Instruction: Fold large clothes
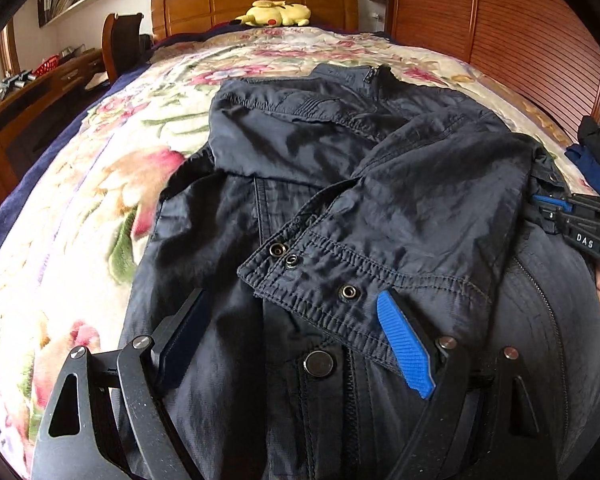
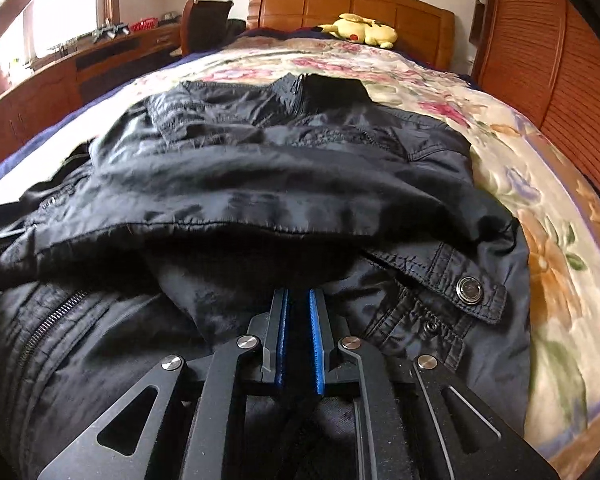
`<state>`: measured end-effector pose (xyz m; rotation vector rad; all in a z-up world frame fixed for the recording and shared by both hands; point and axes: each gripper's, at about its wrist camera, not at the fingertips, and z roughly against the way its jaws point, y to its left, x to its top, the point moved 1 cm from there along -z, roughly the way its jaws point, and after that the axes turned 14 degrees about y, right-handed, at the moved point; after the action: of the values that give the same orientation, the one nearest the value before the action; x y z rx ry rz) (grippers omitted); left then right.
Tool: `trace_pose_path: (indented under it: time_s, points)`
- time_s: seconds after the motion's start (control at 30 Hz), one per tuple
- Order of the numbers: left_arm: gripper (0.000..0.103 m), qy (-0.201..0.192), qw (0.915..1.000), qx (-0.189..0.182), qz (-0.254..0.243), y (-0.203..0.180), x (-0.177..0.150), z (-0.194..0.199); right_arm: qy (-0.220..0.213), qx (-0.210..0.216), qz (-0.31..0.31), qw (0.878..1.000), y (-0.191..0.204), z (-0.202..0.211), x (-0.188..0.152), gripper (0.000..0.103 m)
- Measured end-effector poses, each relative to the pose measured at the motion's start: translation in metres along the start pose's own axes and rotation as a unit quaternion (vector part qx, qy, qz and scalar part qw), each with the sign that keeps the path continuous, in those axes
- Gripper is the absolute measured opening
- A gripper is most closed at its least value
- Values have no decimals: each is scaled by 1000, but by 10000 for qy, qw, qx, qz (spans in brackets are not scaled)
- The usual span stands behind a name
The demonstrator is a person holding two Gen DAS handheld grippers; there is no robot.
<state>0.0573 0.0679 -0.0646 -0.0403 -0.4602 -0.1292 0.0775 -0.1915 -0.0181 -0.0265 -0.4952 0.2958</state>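
A black jacket lies on the bed with both sleeves folded across its front; the right wrist view shows it too. A sleeve cuff with snaps lies between my left gripper's fingers. My left gripper is open, just above the jacket's lower front near a large snap button. My right gripper is nearly closed, its blue pads a narrow gap apart, tips tucked under the folded sleeve's edge; whether cloth is pinched is hidden. It also shows at the jacket's right edge in the left wrist view.
A floral blanket covers the bed. A yellow plush toy lies by the wooden headboard. A wooden desk and chair stand to the left, a slatted wooden wardrobe to the right. A dark blue item lies beside the jacket.
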Motion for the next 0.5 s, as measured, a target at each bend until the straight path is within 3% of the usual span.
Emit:
trace_pose_path:
  time_s: [0.23,0.4,0.5]
  points:
    - [84,129,9998,-147,36,2,4,-4,-56,74,-29,10000,0,-1,-1,11]
    - [66,339,9991,-249,-92,-4,7,-10,-77,173,-68,9998,-4,0,-4,11]
    - [60,371,9991,-122,-187,-10,7,-11,-82,221,-86,9997,-6,2,-5,11]
